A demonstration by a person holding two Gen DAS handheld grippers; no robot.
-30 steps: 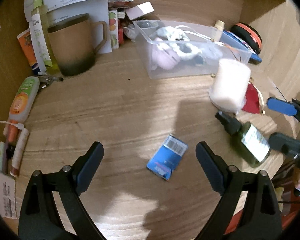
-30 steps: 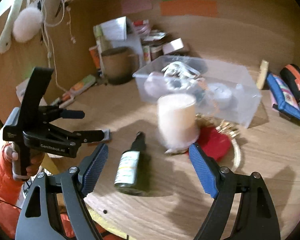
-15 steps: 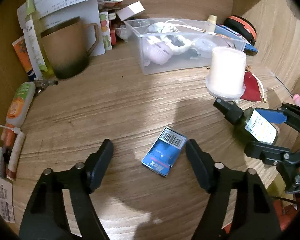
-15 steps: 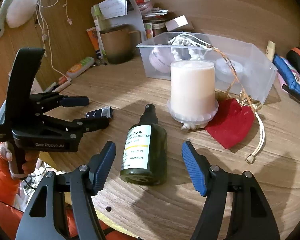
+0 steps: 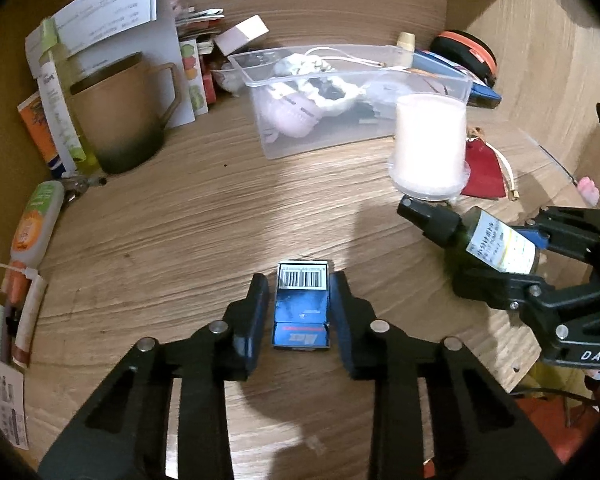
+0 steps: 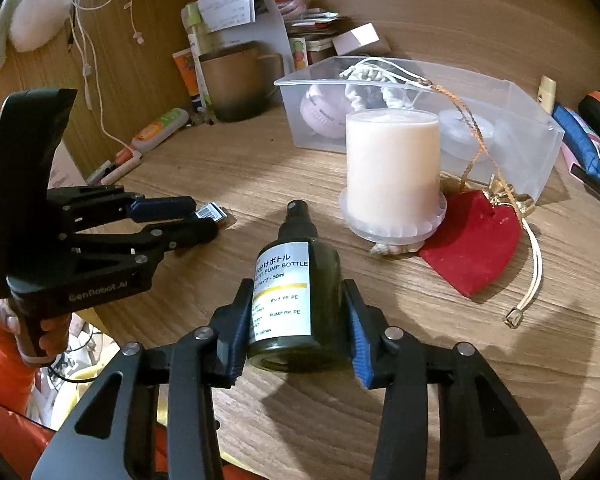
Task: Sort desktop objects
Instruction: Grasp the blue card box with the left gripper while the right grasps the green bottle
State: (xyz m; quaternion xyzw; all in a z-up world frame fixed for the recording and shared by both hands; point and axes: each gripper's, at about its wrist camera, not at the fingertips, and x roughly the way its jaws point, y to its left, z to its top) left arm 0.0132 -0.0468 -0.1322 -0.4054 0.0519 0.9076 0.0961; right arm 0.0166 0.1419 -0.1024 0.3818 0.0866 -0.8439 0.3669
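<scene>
Blue pads on the left gripper (image 5: 299, 308) have just been closing, and now they sit tight on both long sides of the little blue box (image 5: 302, 306), which lies flat on the desk (image 5: 180, 240) near the front edge. To the right, the right gripper (image 6: 298, 322) has just been closing too, and its pads now squeeze the dark green bottle (image 6: 296, 300), which lies on its side with its black cap pointing far away toward the candle (image 6: 392, 168). I think the step now is to get a firm hold on both things and lift them. To do it well, each hand should keep its squeeze and go straight up, because the box is thin and could slip out, and the round bottle could roll or bump the candle just past its cap. The clear bin (image 5: 420, 80) at the far side looks like a good home for small things, but it already holds some pale, soft-looking things, so they should go in gently. The desk is light wood with wavy lines, and wooden walls stand close around it like a little nook. A brown mug (image 5: 128, 112) and some papers stand far left, a red pouch (image 6: 476, 244) with a gold string lies right of the candle, and pens and a tube lie along the left edge. An orange sleeve shows low on the left in the right wrist view.
</scene>
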